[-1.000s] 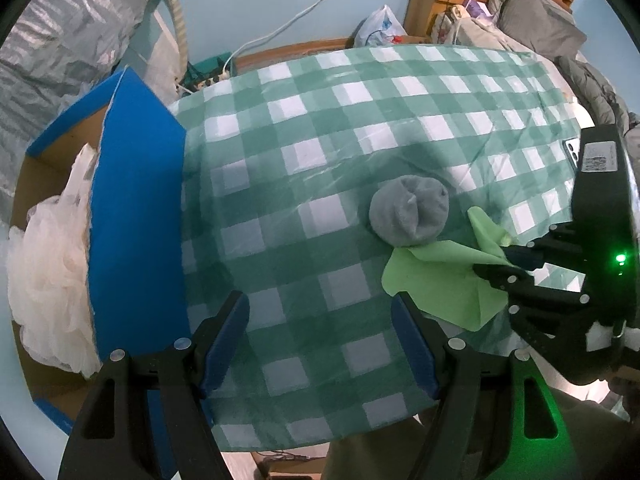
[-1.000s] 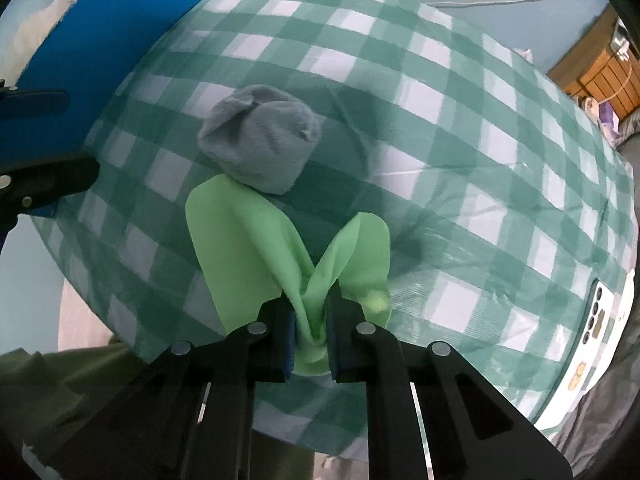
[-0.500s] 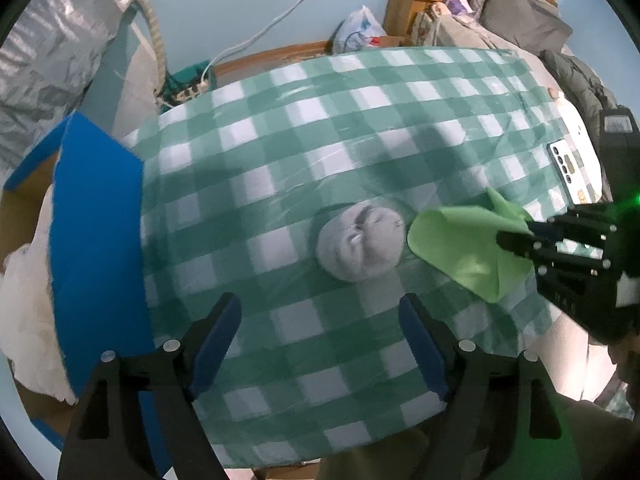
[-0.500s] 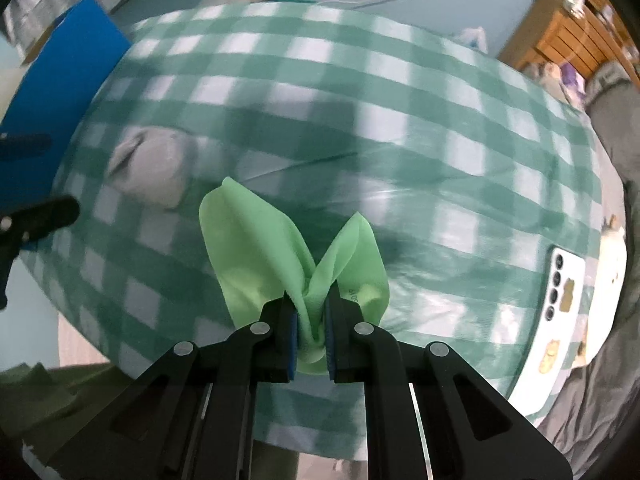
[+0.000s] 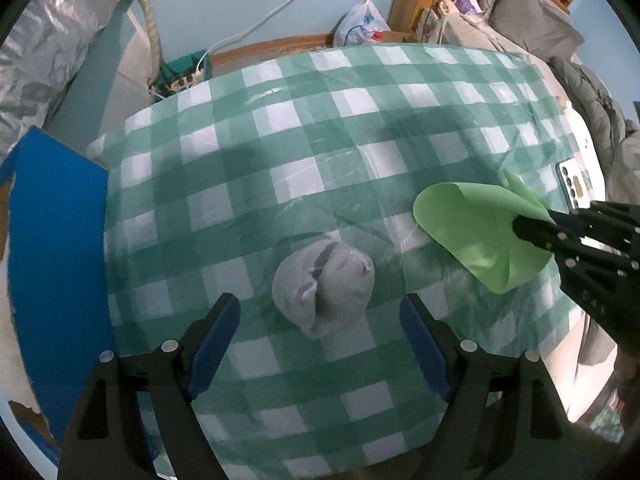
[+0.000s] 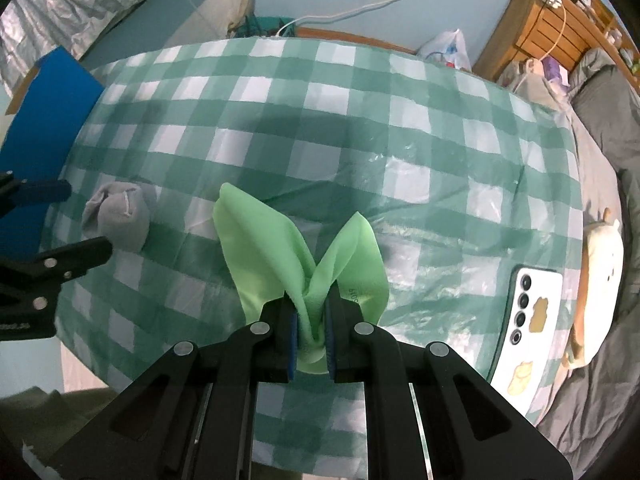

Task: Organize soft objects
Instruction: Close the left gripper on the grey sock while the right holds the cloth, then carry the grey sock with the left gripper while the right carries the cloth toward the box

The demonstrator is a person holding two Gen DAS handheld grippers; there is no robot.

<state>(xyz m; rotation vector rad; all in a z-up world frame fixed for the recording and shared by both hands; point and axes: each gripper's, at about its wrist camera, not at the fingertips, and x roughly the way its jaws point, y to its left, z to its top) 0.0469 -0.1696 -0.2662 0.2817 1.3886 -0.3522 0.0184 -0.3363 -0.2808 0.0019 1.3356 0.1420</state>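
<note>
**Right gripper pinching green cloth, left gripper hanging wide above grey sock**

Left wrist view: left gripper [image 5: 320,334] is pointing down at the table [image 5: 328,168], which is wearing a green-and-white checked cover. Its jaws are standing wide, having just been opening, with nothing pressed between the blue pads [image 5: 214,338]. The sock [image 5: 322,286], a grey rolled ball, is lying on the cover below the gap, nearer the camera's centre, not touched. To the right, the right gripper [image 5: 520,227] is coming in from the edge, clamping the cloth [image 5: 476,236], light green, which is hanging folded above the cover. A blue box flap [image 5: 56,264] is sitting at the left edge. A phone [image 5: 576,188] is lying at the right side of the table.

Right wrist view: right gripper [image 6: 311,336] is pinching the cloth [image 6: 280,248] tight, jaws nearly closed on a bunched fold; two flaps are fanning out beyond the pads. The sock [image 6: 120,218] is lying on the cover to the left, well apart from the cloth. Left gripper's fingers [image 6: 76,258] are bracketing the sock from the left edge, one above and one below, contact unclear. Phone [image 6: 528,320] is lying face down at right, beside a plush toy [image 6: 604,264].
</note>
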